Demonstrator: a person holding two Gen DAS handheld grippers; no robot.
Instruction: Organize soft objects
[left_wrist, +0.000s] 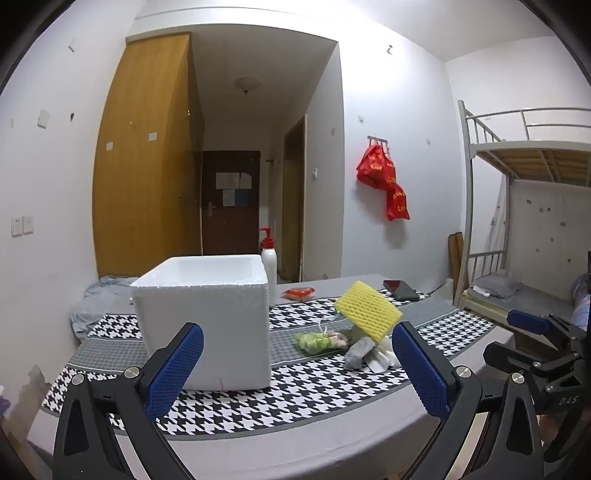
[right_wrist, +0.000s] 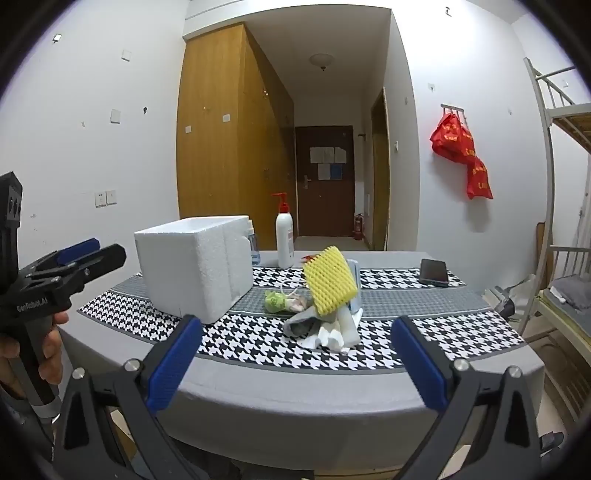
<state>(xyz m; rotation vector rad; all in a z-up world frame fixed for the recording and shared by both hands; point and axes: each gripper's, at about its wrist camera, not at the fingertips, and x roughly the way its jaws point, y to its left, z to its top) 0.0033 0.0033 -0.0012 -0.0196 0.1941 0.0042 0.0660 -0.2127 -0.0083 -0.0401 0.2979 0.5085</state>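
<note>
A table (right_wrist: 332, 387) with a grey cover and a black-white houndstooth runner stands before white walls and a wooden wardrobe (right_wrist: 221, 129). Both the left gripper (left_wrist: 297, 369) and right gripper (right_wrist: 297, 360) stand wide and empty. Ahead of them lies a heap of soft things: a yellow foam net (right_wrist: 330, 282), tilted, on grey cloth (right_wrist: 301, 321) and white foam pieces (right_wrist: 341, 334). The white foam box (left_wrist: 207, 317) is left of the heap.

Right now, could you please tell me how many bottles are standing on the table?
2: a white pump bottle with a red top stands behind the foam box, and a smaller clear bottle is half hidden at the box's back corner. More may be hidden.
</note>
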